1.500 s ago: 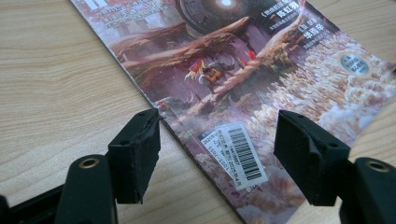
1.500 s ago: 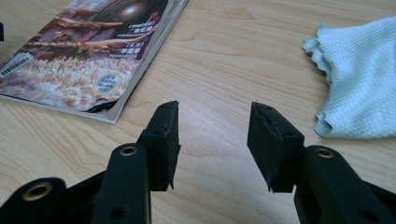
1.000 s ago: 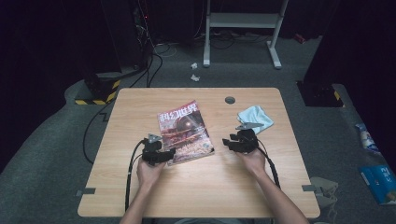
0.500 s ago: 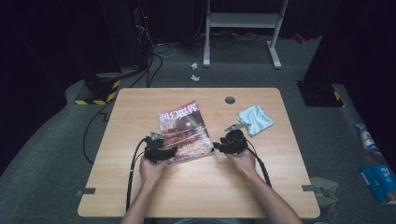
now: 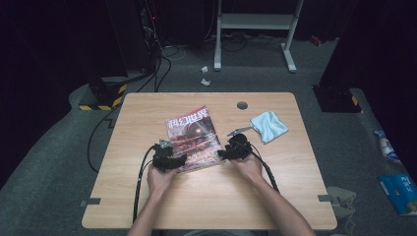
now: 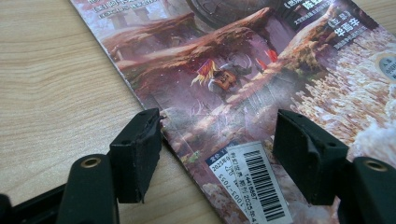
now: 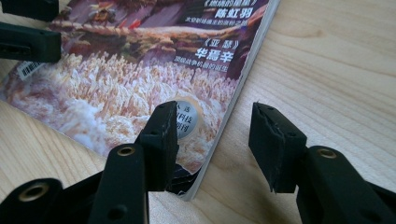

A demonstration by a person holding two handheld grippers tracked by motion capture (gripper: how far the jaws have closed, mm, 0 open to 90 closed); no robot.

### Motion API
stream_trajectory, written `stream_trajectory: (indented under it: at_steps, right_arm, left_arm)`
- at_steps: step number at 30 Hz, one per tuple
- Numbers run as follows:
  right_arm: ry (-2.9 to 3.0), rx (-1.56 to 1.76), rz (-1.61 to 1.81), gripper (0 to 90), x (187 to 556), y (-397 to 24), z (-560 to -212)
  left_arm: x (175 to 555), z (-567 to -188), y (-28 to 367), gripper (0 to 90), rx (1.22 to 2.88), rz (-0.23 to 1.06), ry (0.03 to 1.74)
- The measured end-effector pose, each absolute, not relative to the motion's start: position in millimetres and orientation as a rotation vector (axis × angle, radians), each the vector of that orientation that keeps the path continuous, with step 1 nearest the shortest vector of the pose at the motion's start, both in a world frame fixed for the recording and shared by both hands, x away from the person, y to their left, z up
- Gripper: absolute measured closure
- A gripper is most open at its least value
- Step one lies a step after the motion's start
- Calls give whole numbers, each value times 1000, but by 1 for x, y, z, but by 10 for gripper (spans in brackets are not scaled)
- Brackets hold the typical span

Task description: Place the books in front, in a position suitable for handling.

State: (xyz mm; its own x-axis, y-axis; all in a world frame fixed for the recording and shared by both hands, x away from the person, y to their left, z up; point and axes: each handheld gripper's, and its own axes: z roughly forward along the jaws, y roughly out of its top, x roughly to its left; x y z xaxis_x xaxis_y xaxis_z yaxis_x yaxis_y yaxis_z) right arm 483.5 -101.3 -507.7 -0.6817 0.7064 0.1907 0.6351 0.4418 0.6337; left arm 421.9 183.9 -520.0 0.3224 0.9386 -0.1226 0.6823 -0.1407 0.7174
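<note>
Glossy flat magazine (image 5: 192,138), woodgrain table (image 5: 295,167)

This place looks like a lab or a recording studio. A single wooden desk (image 5: 206,196) stands on grey carpet (image 5: 59,167), with dark walls around. Far beyond the fingers are black equipment with cables (image 5: 147,54) and a white metal frame (image 5: 255,22).

mag (image 5: 193,138) mid-table | L tool (image 5: 168,158) & R tool (image 5: 235,149) at near corners, prob. touching | cloth (image 5: 268,126) R
</note>
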Motion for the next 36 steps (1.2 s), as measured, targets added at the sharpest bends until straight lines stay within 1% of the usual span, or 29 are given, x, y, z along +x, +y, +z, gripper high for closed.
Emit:
stream_trajectory:
  at_steps: [5,14,24,36]
  right_arm:
    - [2593,1217,1075,520,484,-101,-510]
    - [2608,1203,1094,559,484,-101,-511]
    - [2610,1178,1108,582,481,-101,-512]
    - [2611,1160,1093,579,475,-103,-511]
  left_arm:
    - [422,-520,184,323,1898,473,1430]
    - [422,-520,183,325,1902,479,1428]
    - [422,-520,183,327,1912,489,1418]
    - [421,-520,179,330,1912,484,1413]
